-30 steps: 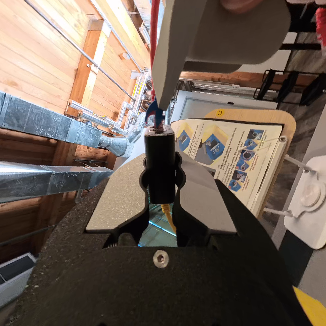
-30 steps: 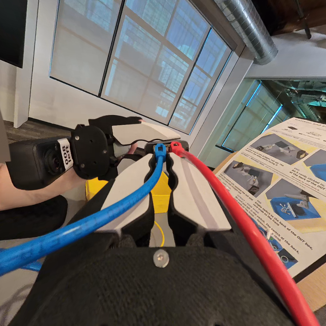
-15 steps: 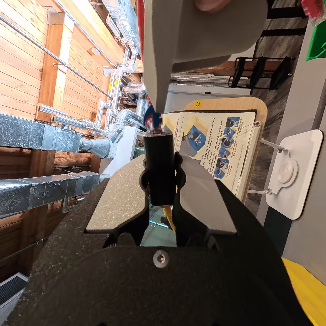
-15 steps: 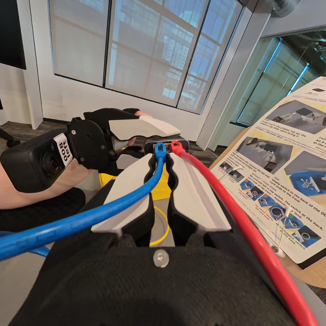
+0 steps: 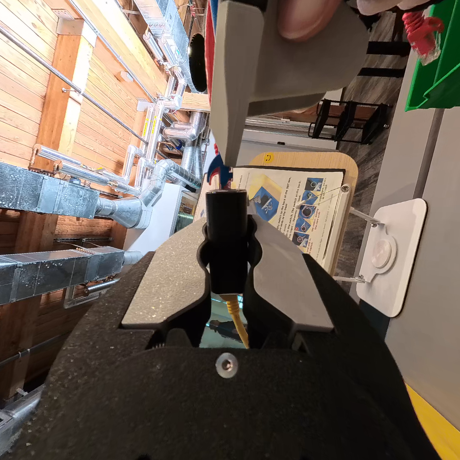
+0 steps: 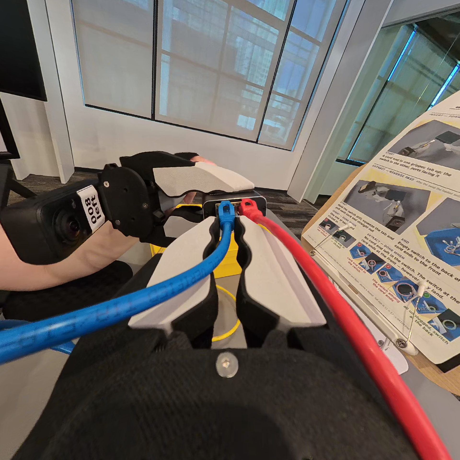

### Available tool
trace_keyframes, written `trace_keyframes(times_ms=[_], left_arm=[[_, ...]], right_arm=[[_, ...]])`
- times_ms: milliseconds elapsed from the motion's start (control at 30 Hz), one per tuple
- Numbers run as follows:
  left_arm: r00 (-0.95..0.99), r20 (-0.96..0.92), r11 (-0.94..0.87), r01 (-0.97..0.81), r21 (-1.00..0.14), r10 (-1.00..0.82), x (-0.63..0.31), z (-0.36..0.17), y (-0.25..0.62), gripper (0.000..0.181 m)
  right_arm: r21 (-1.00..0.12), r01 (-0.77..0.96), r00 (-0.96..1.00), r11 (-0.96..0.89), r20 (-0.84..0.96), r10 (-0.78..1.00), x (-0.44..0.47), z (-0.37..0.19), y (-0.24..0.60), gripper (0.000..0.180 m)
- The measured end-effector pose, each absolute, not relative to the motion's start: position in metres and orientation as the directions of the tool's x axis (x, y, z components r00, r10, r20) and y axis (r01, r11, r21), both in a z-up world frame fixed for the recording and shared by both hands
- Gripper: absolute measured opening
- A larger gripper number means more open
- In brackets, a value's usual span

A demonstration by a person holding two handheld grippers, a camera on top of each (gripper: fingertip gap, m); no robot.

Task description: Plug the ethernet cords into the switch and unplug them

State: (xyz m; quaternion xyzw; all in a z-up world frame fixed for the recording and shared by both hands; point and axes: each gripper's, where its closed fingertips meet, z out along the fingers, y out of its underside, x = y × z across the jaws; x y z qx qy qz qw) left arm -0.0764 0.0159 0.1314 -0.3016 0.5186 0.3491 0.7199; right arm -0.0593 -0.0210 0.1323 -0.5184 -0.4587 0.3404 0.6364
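The small black box-shaped ethernet switch [image 5: 227, 245] sits clamped at the centre of the left wrist view, the left gripper [image 5: 228, 239] clenched on its body. A thin yellow cord [image 5: 236, 316] leaves the switch's near end towards the bottom of that frame.

In the right wrist view the switch [image 6: 234, 204] lies just above centre, ports facing the camera. The thick blue ethernet cord [image 6: 225, 239] and the thick red ethernet cord [image 6: 293, 251] both sit plugged in side by side. The right gripper [image 6: 227, 224] straddles the blue cord just behind its plug; its grey fingers [image 6: 189, 268] stand close on either side, but I cannot tell whether they grip the cord or merely flank it.

The step in hand looks like working the blue plug — seating it or drawing it out. To do it well, keep the switch steady and move the right gripper straight along the port axis, never sideways, as the red plug is touching close. If extracting, the latch tab must be pressed first — pulling against it risks dragging the switch from the left grip.

The printed instruction sheet [image 6: 398, 249] stands on a board at the right edge.
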Motion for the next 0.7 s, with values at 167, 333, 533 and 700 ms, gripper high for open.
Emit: trace_keyframes(times_ms=[167,333,533,700], left_arm=[[0.259,-0.949,0.6,-0.793,-0.102,0.18,-0.078,0.139,0.016,0.026],[0.296,-0.941,0.617,-0.775,-0.135,0.166,-0.077,0.144,0.013,0.026],[0.309,-0.936,0.609,-0.779,-0.148,0.169,-0.077,0.146,0.014,0.026],[0.302,-0.933,0.595,-0.793,-0.132,0.195,-0.079,0.147,0.015,0.026]], right_arm=[[-0.965,0.006,0.346,0.264,0.249,0.904,-0.061,0.141,-0.022,0.013],[-0.952,0.005,0.361,0.306,0.287,0.887,-0.06,0.148,-0.027,0.013],[-0.95,-0.02,0.371,0.311,0.282,0.885,-0.06,0.15,-0.026,0.013],[-0.948,-0.016,0.386,0.318,0.288,0.876,-0.06,0.15,-0.024,0.013]])
